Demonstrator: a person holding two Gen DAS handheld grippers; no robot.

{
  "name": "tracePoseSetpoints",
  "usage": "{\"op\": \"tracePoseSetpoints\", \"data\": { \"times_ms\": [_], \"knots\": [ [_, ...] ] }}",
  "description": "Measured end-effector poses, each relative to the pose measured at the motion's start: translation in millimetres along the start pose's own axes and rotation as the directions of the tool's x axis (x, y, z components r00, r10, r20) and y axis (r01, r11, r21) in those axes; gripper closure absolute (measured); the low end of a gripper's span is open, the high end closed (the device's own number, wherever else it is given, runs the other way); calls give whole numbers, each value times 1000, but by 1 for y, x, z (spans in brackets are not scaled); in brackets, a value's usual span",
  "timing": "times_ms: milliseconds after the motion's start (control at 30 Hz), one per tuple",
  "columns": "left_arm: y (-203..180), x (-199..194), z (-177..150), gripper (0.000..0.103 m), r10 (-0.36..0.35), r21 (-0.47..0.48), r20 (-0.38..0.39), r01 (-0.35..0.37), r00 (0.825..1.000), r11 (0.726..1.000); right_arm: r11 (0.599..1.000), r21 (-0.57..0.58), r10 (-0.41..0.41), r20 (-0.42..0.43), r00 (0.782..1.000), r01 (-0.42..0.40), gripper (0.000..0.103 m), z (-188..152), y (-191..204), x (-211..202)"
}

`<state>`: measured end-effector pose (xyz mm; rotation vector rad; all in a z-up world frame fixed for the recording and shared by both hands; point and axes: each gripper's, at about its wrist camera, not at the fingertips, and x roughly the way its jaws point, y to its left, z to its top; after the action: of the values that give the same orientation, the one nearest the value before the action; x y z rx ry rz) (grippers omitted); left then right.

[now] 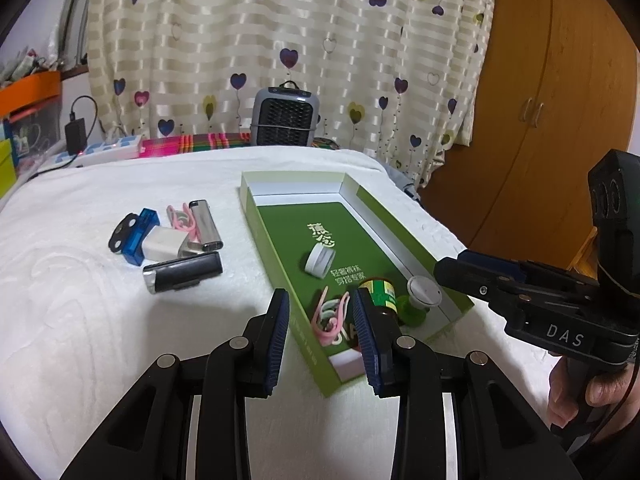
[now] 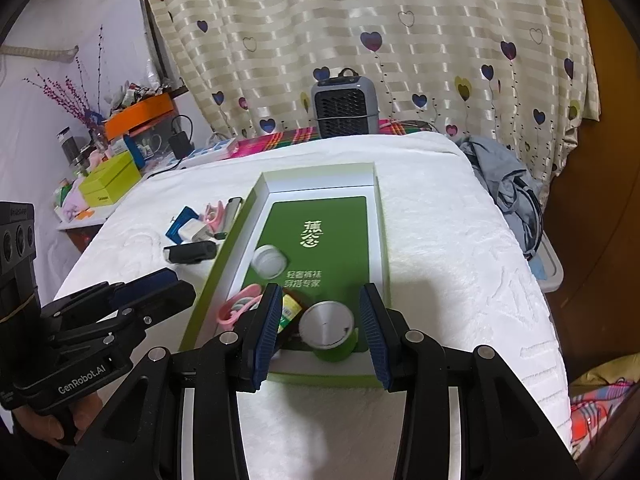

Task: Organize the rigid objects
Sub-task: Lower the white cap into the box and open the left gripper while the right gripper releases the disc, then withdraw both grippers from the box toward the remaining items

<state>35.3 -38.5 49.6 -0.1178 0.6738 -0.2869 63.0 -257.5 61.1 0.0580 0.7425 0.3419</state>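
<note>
A white towel (image 1: 100, 320) is spread over the table, and a green box (image 1: 404, 248) is set on it. In the box a white ring (image 1: 319, 260), pink clips (image 1: 330, 316), a small bottle (image 1: 382, 292) and a green cup (image 2: 332, 330) are kept, while a black stick (image 1: 182, 272) and other small things are left beside it. The left gripper (image 1: 320, 336) and the right gripper (image 2: 320, 336) are held spread apart above the box, with nothing pinched.

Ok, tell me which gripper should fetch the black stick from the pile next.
Left. The left gripper is open, empty and nearest the black stick lying left of the box; the right gripper hangs over the box's far side.
</note>
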Motion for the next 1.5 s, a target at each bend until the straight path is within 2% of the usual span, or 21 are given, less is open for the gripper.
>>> {"op": "tracePoseSetpoints", "data": {
  "times_ms": [600,1167,1500],
  "knots": [
    [12,-34,-10,71,47,-10,10,-47,999,999,997,-67,39,15,999,-38,61,-7,41,-18],
    [19,-36,-12,71,55,-11,6,-55,998,998,991,-117,65,-3,998,-65,61,-9,58,-9],
    [39,-33,-16,71,81,-33,-12,-81,997,996,985,-149,86,9,996,-84,61,-7,66,-3]
  ]
}}
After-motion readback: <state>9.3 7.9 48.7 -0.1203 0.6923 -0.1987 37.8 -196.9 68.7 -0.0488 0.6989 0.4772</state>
